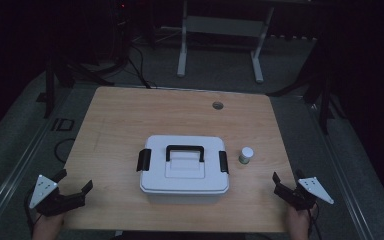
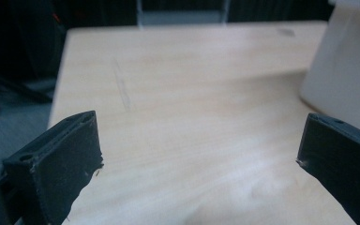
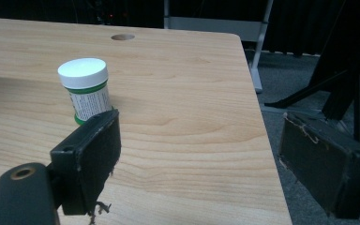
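Observation:
A white lidded box (image 1: 183, 170) with a black handle and two black side latches stands in the middle of the wooden table (image 1: 130, 115). A small jar (image 1: 246, 155) with a white cap and a green-banded label stands just right of it. My left gripper (image 1: 75, 181) hovers open at the near left corner, and the box's side (image 2: 347, 70) rises beyond its right jaw in the left gripper view. My right gripper (image 1: 286, 178) is open at the near right edge. In the right gripper view the jar (image 3: 85, 89) stands past the left jaw, untouched.
A round cable hole (image 1: 217, 105) sits near the table's far edge. Beyond the table stands a white desk frame (image 1: 220, 30), with dark stands (image 1: 325, 95) and cables on the grey floor at both sides. The table's right edge (image 3: 262, 122) runs between my right jaws.

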The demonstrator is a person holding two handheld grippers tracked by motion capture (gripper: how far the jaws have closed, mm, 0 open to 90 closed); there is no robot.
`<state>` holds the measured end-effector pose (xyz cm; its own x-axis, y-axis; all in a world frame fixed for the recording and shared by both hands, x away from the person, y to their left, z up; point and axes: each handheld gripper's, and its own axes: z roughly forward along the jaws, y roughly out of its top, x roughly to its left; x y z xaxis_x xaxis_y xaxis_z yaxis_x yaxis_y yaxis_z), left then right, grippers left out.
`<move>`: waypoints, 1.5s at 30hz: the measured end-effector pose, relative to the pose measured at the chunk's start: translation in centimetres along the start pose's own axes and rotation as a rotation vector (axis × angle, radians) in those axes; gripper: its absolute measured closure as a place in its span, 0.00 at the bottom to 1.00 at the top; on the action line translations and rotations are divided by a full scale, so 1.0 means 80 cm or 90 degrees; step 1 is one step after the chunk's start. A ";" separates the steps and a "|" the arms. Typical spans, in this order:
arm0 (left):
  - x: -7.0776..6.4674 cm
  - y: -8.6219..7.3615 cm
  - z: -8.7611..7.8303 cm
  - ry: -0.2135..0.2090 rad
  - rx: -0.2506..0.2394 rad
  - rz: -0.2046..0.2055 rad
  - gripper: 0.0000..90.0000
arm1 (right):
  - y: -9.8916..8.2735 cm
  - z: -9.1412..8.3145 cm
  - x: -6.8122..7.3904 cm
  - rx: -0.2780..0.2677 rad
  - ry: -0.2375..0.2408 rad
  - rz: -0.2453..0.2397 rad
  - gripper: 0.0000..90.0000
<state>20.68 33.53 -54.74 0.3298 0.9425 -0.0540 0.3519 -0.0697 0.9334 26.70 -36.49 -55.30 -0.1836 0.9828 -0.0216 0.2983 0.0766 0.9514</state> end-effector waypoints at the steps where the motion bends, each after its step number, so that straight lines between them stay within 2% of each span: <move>1: 0.002 0.001 0.000 -0.002 0.021 0.007 0.00 | 0.000 0.000 0.000 0.000 0.002 0.001 0.14; 7: 0.008 0.013 0.000 -0.023 0.118 0.049 0.00 | 0.000 0.000 -0.001 -0.001 0.007 0.002 0.14; 9: 0.009 0.019 0.001 -0.032 0.162 0.051 0.00 | 0.000 0.000 -0.001 0.000 0.010 0.003 0.14; 11: 0.010 0.025 0.001 -0.054 0.210 0.051 0.00 | 0.000 0.000 -0.001 -0.001 0.011 0.004 0.14; 15: 0.009 0.036 0.002 -0.079 0.297 0.086 0.00 | 0.000 -0.001 -0.002 -0.003 0.015 0.005 0.14; 17: 0.007 0.042 0.003 -0.083 0.338 0.109 0.00 | 0.000 -0.001 -0.001 -0.002 0.014 0.004 0.14; 20: 0.007 0.049 0.005 -0.109 0.409 0.127 0.00 | 0.000 -0.001 -0.001 -0.003 0.016 0.002 0.14; 21: 0.006 0.051 0.006 -0.109 0.430 0.145 0.00 | 0.000 -0.001 -0.001 -0.005 0.017 0.001 0.14; 23: 0.006 0.057 0.007 -0.120 0.468 0.154 0.00 | 0.000 -0.001 -0.001 -0.004 0.017 0.003 0.14; 24: 0.005 0.060 0.006 -0.117 0.481 0.169 0.00 | 0.000 -0.001 -0.001 -0.005 0.017 0.002 0.14; 26: 0.005 0.066 0.007 -0.128 0.512 0.179 0.00 | 0.000 -0.002 -0.001 -0.006 0.018 0.003 0.14; 30: 0.004 0.075 0.009 -0.122 0.564 0.208 0.00 | 0.000 -0.002 -0.002 -0.007 0.019 0.004 0.14; 31: 0.004 0.077 0.010 -0.125 0.579 0.208 0.00 | 0.000 -0.002 -0.002 -0.007 0.019 0.004 0.14; 33: 0.002 0.080 0.011 -0.127 0.608 0.227 0.00 | 0.000 -0.002 -0.001 -0.009 0.020 0.002 0.14; 35: 0.001 0.081 0.014 -0.142 0.643 0.228 0.00 | 0.000 -0.002 -0.001 -0.009 0.020 0.002 0.14; 36: 0.000 0.081 0.016 -0.142 0.657 0.243 0.00 | 0.000 -0.002 -0.002 -0.011 0.022 0.003 0.14; 39: 0.001 0.083 0.021 -0.157 0.704 0.252 0.00 | 0.000 -0.003 -0.002 -0.017 0.030 0.004 0.14; 41: 0.002 0.084 0.025 -0.153 0.734 0.252 0.00 | 0.001 -0.005 -0.002 -0.027 0.031 -0.002 0.15; 42: 0.002 0.085 0.026 -0.150 0.743 0.259 0.00 | 0.001 -0.005 -0.002 -0.029 0.033 -0.002 0.15; 45: 0.001 0.088 0.030 -0.165 0.774 0.258 0.00 | 0.001 -0.005 -0.002 -0.031 0.036 -0.004 0.15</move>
<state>25.26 32.35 -49.02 0.7084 0.7047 -0.0394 0.7049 -0.7092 -0.0091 26.39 -36.67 -55.09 -0.2378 0.9712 -0.0121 0.2508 0.0735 0.9652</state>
